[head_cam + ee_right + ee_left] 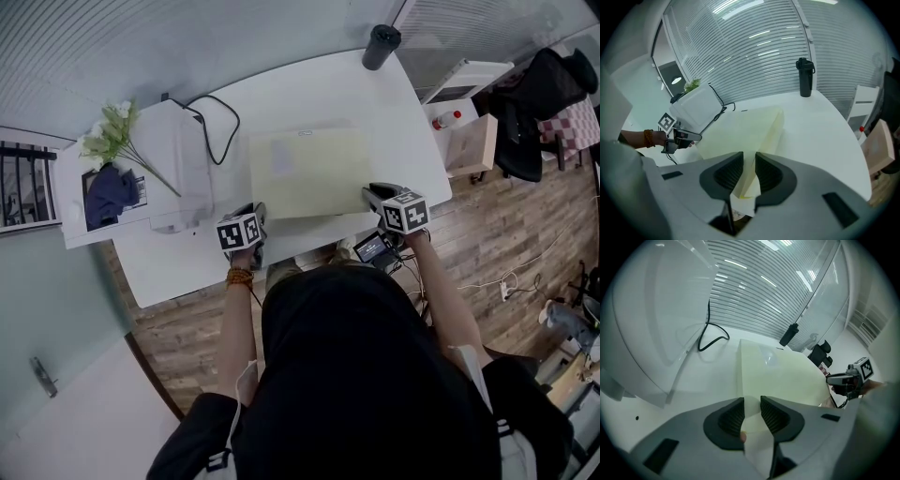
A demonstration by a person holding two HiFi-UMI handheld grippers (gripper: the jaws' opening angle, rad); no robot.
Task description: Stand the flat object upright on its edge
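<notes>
A pale yellow flat object [309, 173] lies on the white table [412, 122], its near edge toward me. My left gripper [256, 212] is at its near left corner. In the left gripper view that corner fills the gap between the jaws, and my left gripper [752, 411] is shut on it. My right gripper [377, 195] is at the near right corner. In the right gripper view the flat object [740, 131] slopes up toward the camera, and its corner is pinched by my right gripper [749, 171].
A white appliance [183, 164] with a black cable [220, 127] stands just left of the object, with white flowers [112, 131] beside it. A black bottle [381, 47] stands at the table's far corner. A white shelf unit [469, 131] is off the table's right edge.
</notes>
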